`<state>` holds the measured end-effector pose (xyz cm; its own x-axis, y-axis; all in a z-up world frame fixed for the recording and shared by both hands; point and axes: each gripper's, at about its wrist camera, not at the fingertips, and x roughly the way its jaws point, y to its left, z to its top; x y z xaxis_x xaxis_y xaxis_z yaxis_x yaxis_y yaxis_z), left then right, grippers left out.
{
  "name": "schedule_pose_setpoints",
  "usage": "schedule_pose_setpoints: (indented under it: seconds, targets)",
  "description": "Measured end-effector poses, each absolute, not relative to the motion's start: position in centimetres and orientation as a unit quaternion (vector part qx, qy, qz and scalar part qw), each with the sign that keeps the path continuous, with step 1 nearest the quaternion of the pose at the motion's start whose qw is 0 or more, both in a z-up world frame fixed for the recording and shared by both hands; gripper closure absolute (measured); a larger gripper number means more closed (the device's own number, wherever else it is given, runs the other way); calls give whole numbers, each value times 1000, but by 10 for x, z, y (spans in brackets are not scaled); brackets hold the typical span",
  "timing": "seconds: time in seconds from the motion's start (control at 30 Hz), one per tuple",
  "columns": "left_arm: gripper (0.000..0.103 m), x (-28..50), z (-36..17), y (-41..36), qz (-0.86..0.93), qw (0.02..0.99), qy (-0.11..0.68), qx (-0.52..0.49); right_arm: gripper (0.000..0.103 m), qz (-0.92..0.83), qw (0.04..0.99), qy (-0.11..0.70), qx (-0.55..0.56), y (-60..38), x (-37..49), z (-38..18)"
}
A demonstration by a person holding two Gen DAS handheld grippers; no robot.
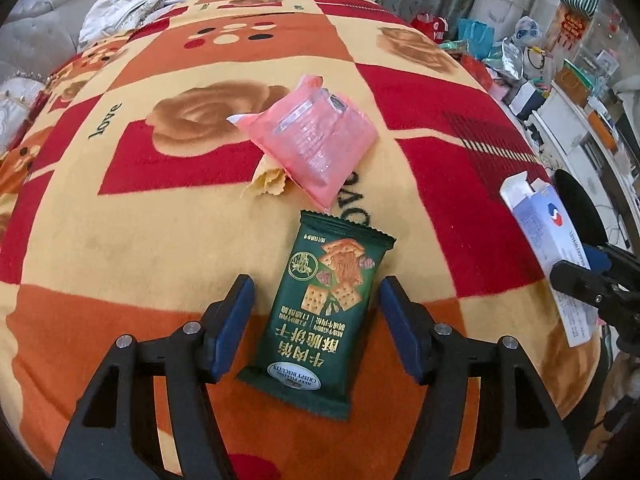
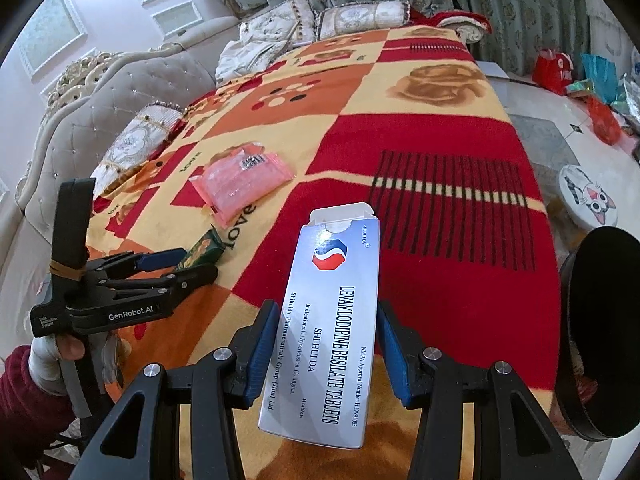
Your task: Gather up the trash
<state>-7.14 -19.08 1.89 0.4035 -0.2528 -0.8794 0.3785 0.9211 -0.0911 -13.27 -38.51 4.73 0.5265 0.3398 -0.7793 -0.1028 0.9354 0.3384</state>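
A dark green biscuit packet [image 1: 320, 316] lies flat on the patterned blanket [image 1: 160, 240]. My left gripper [image 1: 316, 312] stands open astride it, a blue pad on each side, neither pressing. Beyond it lie a pink plastic packet [image 1: 312, 144] and a crumpled yellow wrapper [image 1: 268, 184] tucked under its near edge. My right gripper [image 2: 326, 344] is shut on a white and blue tablet box [image 2: 332, 320], held above the blanket with its top flap open. The right wrist view shows the left gripper [image 2: 192, 264] low over the green packet [image 2: 204, 250], with the pink packet [image 2: 240, 180] farther back.
A black round container [image 2: 604, 332] sits at the bed's right edge, close beside my right gripper. Pillows [image 2: 360, 16] and a padded headboard [image 2: 80, 92] line the far and left sides. Bags and boxes [image 1: 560, 60] crowd the floor and shelves to the right.
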Motion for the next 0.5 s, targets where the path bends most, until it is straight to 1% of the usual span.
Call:
schedule_pose_setpoints:
  seconds: [0.2, 0.23, 0.27, 0.3, 0.5]
  targets:
    - [40, -70, 19, -192, -191, 836, 511, 59, 55, 134, 862, 473, 126, -380, -128, 43]
    - [43, -70, 19, -192, -192, 836, 511, 57, 55, 135, 862, 472, 127, -379, -128, 42]
    - [59, -70, 20, -191, -194, 837, 509, 55, 55, 136, 863, 470, 128, -379, -129, 43]
    - [62, -72, 21, -191, -190, 838, 508, 56, 55, 137, 862, 470, 128, -378, -129, 42]
    - [62, -76, 31, -185, -201, 836, 510, 19, 55, 136, 865, 465, 129, -382, -133, 46]
